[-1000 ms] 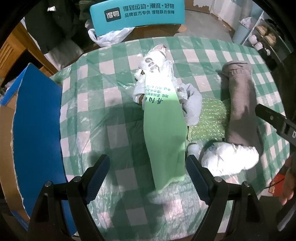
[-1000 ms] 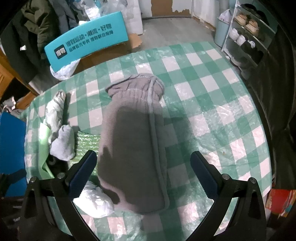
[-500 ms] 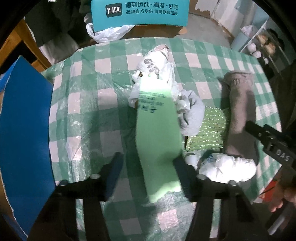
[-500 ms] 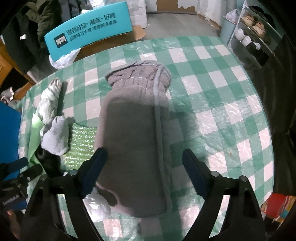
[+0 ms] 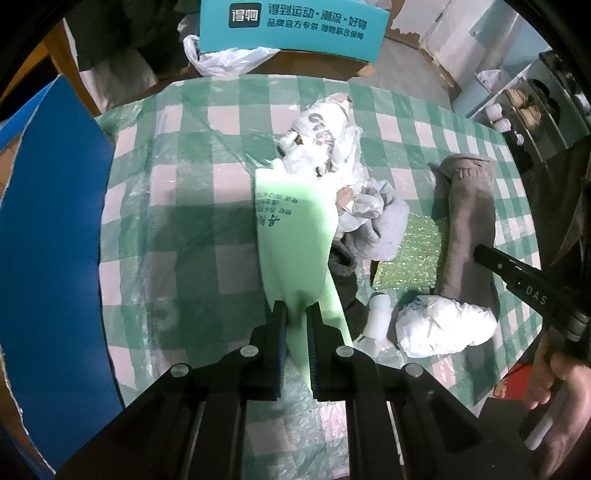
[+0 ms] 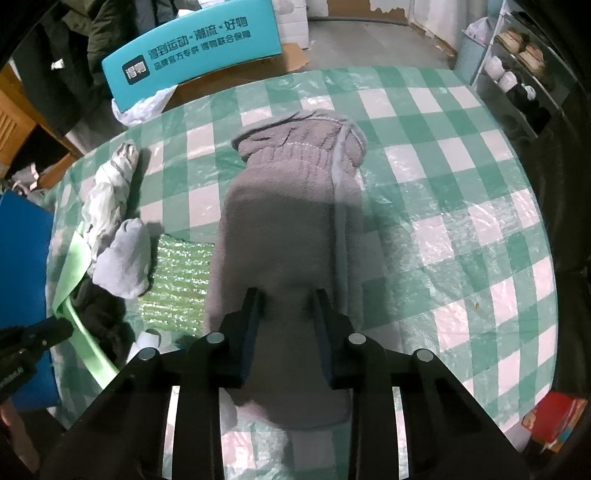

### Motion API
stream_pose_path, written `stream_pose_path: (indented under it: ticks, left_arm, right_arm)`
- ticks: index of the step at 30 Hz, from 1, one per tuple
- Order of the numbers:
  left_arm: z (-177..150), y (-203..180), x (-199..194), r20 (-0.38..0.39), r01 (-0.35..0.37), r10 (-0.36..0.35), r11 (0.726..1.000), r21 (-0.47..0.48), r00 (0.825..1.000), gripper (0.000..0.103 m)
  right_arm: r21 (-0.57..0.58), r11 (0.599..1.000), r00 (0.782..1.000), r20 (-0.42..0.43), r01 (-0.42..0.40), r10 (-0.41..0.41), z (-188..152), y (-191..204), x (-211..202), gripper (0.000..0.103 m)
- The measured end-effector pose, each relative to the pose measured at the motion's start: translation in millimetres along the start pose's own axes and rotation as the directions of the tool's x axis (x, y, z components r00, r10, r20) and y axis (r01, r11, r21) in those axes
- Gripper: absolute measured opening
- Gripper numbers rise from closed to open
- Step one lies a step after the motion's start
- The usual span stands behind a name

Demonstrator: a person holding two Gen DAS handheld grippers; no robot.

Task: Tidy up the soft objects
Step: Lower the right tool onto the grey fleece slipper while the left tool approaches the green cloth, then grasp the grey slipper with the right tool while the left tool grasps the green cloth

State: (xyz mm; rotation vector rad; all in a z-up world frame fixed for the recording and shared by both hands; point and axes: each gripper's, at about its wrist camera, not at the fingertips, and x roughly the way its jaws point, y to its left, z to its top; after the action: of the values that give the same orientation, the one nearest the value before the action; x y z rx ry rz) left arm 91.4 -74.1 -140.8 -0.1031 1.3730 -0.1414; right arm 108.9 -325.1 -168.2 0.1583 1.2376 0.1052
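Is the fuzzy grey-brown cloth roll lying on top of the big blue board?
No, the fuzzy grey-brown cloth roll lies on the green-checked tablecloth, apart from the blue board.

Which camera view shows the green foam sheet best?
The left wrist view. There the foam sheet runs up the middle, print visible, its near end between the closing jaws of the left gripper. In the right wrist view, only a thin strip of it shows at the left edge.

A green and white checked cloth (image 6: 461, 206) covered the round table. Behind it stood a teal box (image 5: 295, 26) with white writing. A big blue board (image 5: 48, 258) leaned nearby. Shoes sat on a rack (image 6: 524, 62).
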Motion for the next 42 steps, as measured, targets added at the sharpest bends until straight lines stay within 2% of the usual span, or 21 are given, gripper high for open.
stream_pose_path:
  ticks: [2, 7, 15, 16, 17, 18, 19, 20, 21, 26, 31, 37, 39, 42]
  left_arm:
    - [-2.2, 3.7, -2.6, 0.003, -0.004, 0.004, 1.000, -0.001, 1.000, 0.010]
    - [-5.1, 16.3, -1.1, -0.008, -0.029, 0.029, 0.999, -0.025, 1.000, 0.009]
    - [-8.9, 34.7, 0.6, -0.039, -0.054, 0.052, 0.996, -0.069, 0.998, 0.009]
    - [-8.3, 36.0, 1.6, -0.046, -0.042, 0.039, 0.996, -0.080, 0.998, 0.010]
    - [-7.2, 36.9, 3.2, -0.055, -0.025, 0.020, 0.995, -0.092, 0.998, 0.017]
    - [-6.1, 37.7, 4.9, -0.060, -0.013, 0.007, 0.995, -0.102, 0.998, 0.023]
    - [-5.1, 38.4, 6.0, -0.060, -0.005, -0.002, 0.993, -0.116, 0.998, 0.038]
    - [-4.3, 38.4, 6.2, -0.050, -0.004, -0.003, 0.992, -0.128, 0.999, 0.049]
    - [-4.3, 37.5, 5.7, -0.040, -0.003, -0.002, 0.991, -0.131, 0.999, 0.051]
    - [-1.3, 26.4, 10.8, -0.051, 0.001, -0.008, 0.993, -0.122, 0.999, 0.061]
    - [1.3, 19.7, 20.7, -0.066, -0.011, 0.003, 0.993, -0.117, 0.998, 0.062]
    - [1.9, 22.9, 24.7, -0.089, 0.032, -0.047, 0.986, -0.165, 0.995, 0.062]
    - [1.9, 24.4, 22.4, -0.091, 0.043, -0.059, 0.984, -0.176, 0.994, 0.062]
    - [1.3, 25.1, 19.1, -0.090, 0.059, -0.078, 0.980, -0.192, 0.993, 0.068]
  right_arm:
    - [-0.004, 1.000, 1.000, 0.008, 0.001, -0.001, 0.3, 1.2, -2.3, 0.020]
    - [-0.020, 1.000, 0.999, 0.033, 0.008, -0.007, 1.3, 2.9, -10.6, 0.012]
    - [-0.004, 1.000, 1.000, 0.014, 0.023, -0.023, 1.3, 0.3, -9.5, 0.013]
    - [0.006, 1.000, 1.000, 0.007, 0.025, -0.025, 1.3, -0.7, -7.9, 0.016]
    - [0.014, 1.000, 1.000, 0.003, 0.026, -0.026, 1.2, -1.6, -6.6, 0.026]
    - [0.023, 0.999, 1.000, -0.001, 0.027, -0.027, 1.2, -2.6, -5.6, 0.030]
    - [0.029, 0.999, 1.000, 0.000, 0.027, -0.027, 1.1, -3.4, -5.2, 0.033]
    - [0.032, 0.999, 1.000, 0.001, 0.024, -0.024, 1.0, -4.1, -5.4, 0.033]
    - [0.035, 0.999, 1.000, 0.001, 0.019, -0.019, 1.2, -4.6, -5.8, 0.033]
    - [0.043, 0.999, 1.000, 0.001, 0.014, -0.014, 1.0, -6.8, -6.5, 0.038]
    - [0.047, 0.999, 1.000, -0.007, 0.010, -0.009, 0.5, -7.5, -5.5, 0.039]
    - [0.036, 0.999, 1.000, -0.008, 0.012, -0.012, -0.3, -6.8, -5.0, 0.040]
    - [0.037, 0.999, 1.000, -0.008, 0.016, -0.016, -0.2, -6.6, -4.6, 0.045]
    - [0.035, 0.999, 1.000, -0.007, 0.023, -0.023, 0.5, -6.5, -4.7, 0.052]
